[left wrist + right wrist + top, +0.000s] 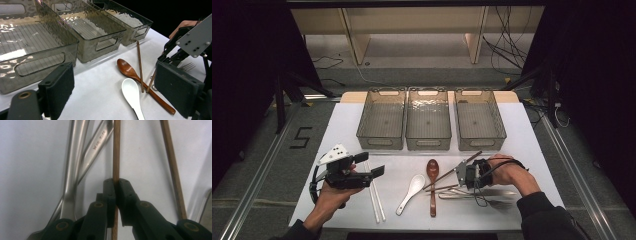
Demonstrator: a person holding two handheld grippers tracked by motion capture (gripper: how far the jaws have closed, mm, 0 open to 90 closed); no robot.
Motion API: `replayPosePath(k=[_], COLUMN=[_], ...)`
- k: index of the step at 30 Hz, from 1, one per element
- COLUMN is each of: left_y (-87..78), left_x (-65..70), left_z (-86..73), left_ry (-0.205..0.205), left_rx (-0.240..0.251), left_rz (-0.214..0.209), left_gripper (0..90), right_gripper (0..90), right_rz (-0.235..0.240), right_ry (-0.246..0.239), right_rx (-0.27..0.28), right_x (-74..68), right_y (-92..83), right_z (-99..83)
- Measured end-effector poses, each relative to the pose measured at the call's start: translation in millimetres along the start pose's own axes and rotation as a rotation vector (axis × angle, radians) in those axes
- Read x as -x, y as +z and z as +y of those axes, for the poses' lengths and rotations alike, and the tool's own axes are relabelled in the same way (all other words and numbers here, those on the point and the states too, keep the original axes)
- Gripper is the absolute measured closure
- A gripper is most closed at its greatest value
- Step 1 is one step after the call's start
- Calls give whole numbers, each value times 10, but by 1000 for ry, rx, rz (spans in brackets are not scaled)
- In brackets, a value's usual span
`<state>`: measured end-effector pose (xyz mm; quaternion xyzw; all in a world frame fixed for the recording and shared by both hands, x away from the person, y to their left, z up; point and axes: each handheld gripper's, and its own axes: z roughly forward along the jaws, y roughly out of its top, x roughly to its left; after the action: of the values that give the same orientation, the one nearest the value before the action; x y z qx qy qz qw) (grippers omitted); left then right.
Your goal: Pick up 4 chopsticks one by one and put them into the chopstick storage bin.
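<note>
chopstick (116,150) pinched in my right claw (115,185), jaws shut flat on the thin brown wooden stick, which runs straight between the pads. step in hand, as i judge it: the grasp, made low at the near right part of the bench (342,120), among the cutlery. in the high view the right claw (460,173) sits over the crossing brown sticks, just beside the steel fork and spoon handles (75,157). second brown chopstick (172,170) lies apart, angled away, untouched.

next move, i reckon: lift clean without dragging its twin or the steel handles, then carry to one of the three clear bins (428,120) along the far edge; which bin i cannot tell.

left claw (364,166) hovers wide open and empty above the near left part, beside the pale chopsticks (375,197). white spoon (132,95) and brown wooden spoon (130,71) lie mid-bench, near edge.

stick looks slim, smooth, round; likely to slip or pivot in a flat pinch.
</note>
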<state>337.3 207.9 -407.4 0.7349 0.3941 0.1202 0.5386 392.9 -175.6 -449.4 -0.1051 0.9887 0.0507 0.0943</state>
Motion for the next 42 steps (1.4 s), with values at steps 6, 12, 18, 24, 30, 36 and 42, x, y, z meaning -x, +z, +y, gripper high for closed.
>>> replayPosePath(k=[6,12,18,24,30,36,42], left_y=[24,137,274,445,655,820,957], left_x=[10,85,210,395,537,620,693], left_z=[5,38,112,203,241,232,198], left_ry=[2,43,108,218,294,356,378], left_rx=[-18,-95,-166,-249,-343,-444,-509], left_rz=[-17,-51,-80,-102,-141,-189,-212], left_gripper=[157,157,190,230,273,349,415], right_gripper=[854,854,854,854,854,854,854], right_rz=[-56,-102,-114,-128,-152,-169,-177], right_ry=[3,4,26,4,-12,-18,-33], right_rx=[42,70,107,77,76,67,59], right_x=[3,-10,-2,-41,-51,-65,-81], right_y=[-134,-253,-366,-390,-393,-400,-424], right_z=[35,144,274,396,484,552,615])
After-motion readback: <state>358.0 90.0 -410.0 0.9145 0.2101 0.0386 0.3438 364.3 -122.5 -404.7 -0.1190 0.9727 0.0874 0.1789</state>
